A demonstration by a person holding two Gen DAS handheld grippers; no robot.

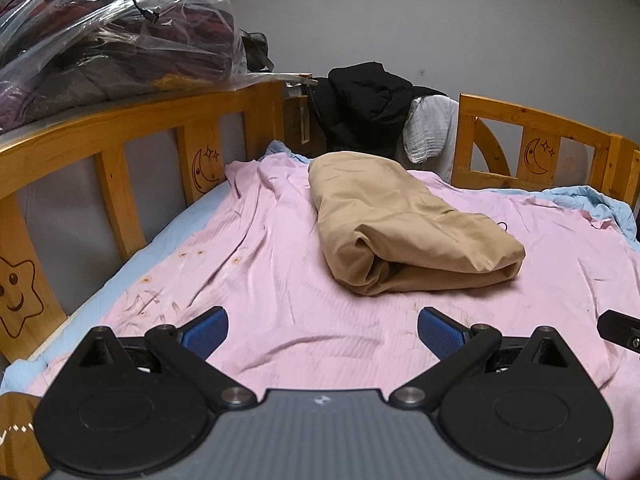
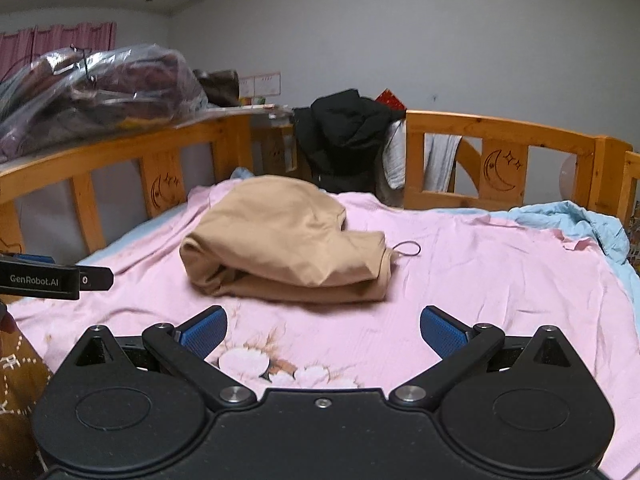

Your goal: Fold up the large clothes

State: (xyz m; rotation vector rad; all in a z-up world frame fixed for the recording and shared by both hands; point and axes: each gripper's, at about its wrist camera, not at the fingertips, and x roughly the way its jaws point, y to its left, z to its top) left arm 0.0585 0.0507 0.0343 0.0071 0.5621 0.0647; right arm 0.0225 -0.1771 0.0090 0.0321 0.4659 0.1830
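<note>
A tan garment point(image 1: 404, 228) lies folded into a thick bundle on the pink sheet point(image 1: 280, 280), near the middle of the bed. It also shows in the right wrist view as the tan garment point(image 2: 288, 244), with a thin dark loop point(image 2: 408, 249) at its right end. My left gripper point(image 1: 323, 334) hovers open just in front of the bundle, nothing between its blue pads. My right gripper point(image 2: 323, 334) is open too, a little short of the garment, empty. The left gripper's body point(image 2: 52, 276) pokes in at the left edge of the right wrist view.
A wooden bed rail point(image 1: 132, 128) with moon and star carvings runs along the left and back. A clear plastic bag of bedding point(image 1: 116, 40) rests on the left rail. Black and white clothes point(image 1: 372, 108) hang at the back gap. A blue sheet point(image 2: 580, 224) bunches at the right.
</note>
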